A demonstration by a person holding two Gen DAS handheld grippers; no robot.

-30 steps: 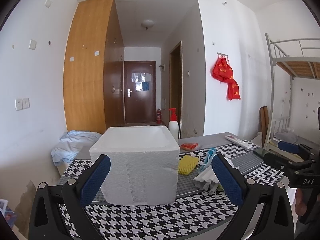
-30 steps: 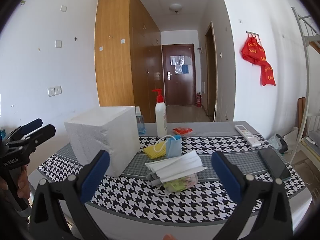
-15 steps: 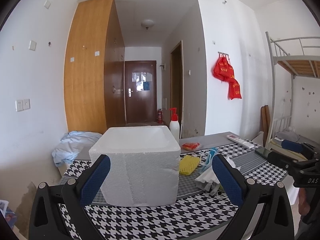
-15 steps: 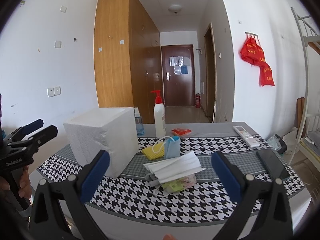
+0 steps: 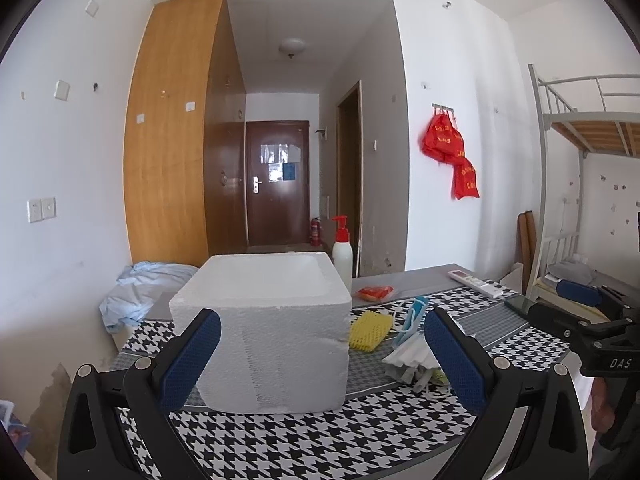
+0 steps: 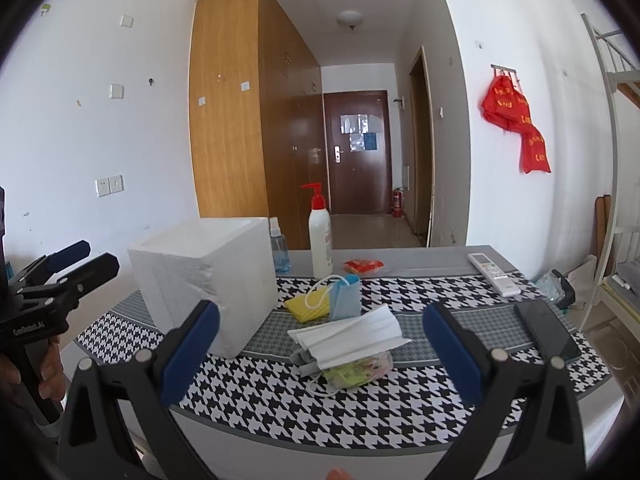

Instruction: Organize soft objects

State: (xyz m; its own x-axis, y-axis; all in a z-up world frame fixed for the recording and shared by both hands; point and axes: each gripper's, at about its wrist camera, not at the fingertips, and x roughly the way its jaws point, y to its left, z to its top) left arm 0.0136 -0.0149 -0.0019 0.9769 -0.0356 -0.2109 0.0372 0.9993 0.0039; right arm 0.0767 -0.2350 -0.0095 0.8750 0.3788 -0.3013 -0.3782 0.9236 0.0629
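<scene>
A white foam box (image 5: 264, 332) (image 6: 208, 276) stands open-topped on the left of the houndstooth table (image 6: 320, 408). Right of it lies a pile of soft things: white face masks (image 6: 348, 336) (image 5: 408, 354) on a small yellow-green packet (image 6: 360, 372), a blue mask (image 6: 345, 298) (image 5: 414, 312) and a yellow sponge (image 6: 310, 308) (image 5: 370, 332). My left gripper (image 5: 320, 364) is open and empty before the box. My right gripper (image 6: 320, 356) is open and empty before the masks, short of the table edge.
A pump bottle (image 6: 320, 236) and a small blue spray bottle (image 6: 279, 252) stand behind the box. A red packet (image 6: 362, 266), a remote (image 6: 494, 274) and a black phone (image 6: 546, 330) lie to the right. Blue cloth (image 5: 140, 292) is heaped at the left.
Both grippers have stayed open and empty. The views have shifted only slightly; nothing on the table has moved.
</scene>
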